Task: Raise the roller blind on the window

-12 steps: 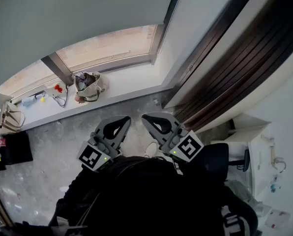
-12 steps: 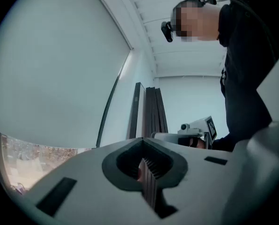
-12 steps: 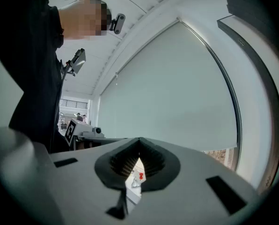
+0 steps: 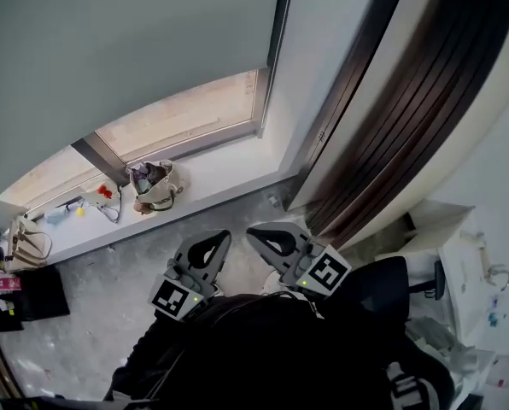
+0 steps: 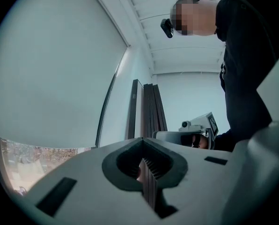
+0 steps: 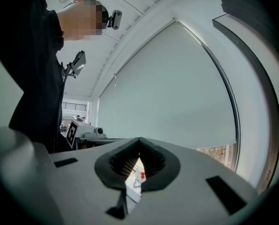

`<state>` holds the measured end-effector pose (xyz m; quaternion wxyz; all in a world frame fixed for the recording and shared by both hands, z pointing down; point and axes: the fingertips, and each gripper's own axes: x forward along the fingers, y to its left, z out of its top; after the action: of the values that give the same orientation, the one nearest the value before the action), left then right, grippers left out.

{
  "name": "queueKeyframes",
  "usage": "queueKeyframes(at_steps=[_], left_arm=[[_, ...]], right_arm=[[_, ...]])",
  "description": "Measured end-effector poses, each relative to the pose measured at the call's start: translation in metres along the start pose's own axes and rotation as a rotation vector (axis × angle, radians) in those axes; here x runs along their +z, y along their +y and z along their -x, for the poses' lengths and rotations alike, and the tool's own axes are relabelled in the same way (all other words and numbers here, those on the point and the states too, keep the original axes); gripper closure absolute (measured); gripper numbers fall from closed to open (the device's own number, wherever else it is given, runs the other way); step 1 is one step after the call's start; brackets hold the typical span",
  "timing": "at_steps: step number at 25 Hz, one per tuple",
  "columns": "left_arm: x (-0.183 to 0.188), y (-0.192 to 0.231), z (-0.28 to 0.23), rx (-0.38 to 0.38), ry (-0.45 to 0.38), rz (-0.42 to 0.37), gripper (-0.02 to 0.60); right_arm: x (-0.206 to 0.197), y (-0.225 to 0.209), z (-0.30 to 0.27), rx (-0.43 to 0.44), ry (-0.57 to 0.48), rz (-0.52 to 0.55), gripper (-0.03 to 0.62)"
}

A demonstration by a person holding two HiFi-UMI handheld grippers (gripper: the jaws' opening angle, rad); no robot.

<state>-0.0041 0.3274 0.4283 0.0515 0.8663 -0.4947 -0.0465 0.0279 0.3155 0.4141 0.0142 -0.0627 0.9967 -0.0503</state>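
Head view is showing the left gripper and right gripper clenched on nothing, well apart from the blind; unless opened, they are risking missing it.

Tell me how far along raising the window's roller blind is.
Done: nothing obvious. The pale grey fabric roller blind hangs low, leaving only a strip of window glass bare at the bottom. In hand: nothing. The left gripper and right gripper are both shut and empty, held back from the blind. Left: reach the blind's control, which I can't make out, and raise it.
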Motion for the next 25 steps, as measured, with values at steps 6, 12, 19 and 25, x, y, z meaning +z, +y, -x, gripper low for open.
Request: queueKeyframes(at_steps=[6, 12, 19, 25], left_arm=[[0.001, -0.005, -0.009, -0.005, 0.012, -0.019, 0.577], [0.001, -0.024, -0.023, -0.041, 0.003, -0.014, 0.577], [-0.009, -0.044, -0.054, -0.050, 0.020, 0.009, 0.577], [-0.015, -0.059, -0.089, -0.034, 0.027, 0.000, 0.577]], right_arm=[[0.003, -0.005, 0.005, -0.007, -0.011, 0.013, 0.591], [0.003, -0.012, 0.023, -0.014, -0.008, 0.025, 0.591], [0.000, -0.029, 0.056, -0.030, -0.012, 0.023, 0.591], [0.000, -0.056, 0.088, -0.027, -0.025, 0.013, 0.591]])
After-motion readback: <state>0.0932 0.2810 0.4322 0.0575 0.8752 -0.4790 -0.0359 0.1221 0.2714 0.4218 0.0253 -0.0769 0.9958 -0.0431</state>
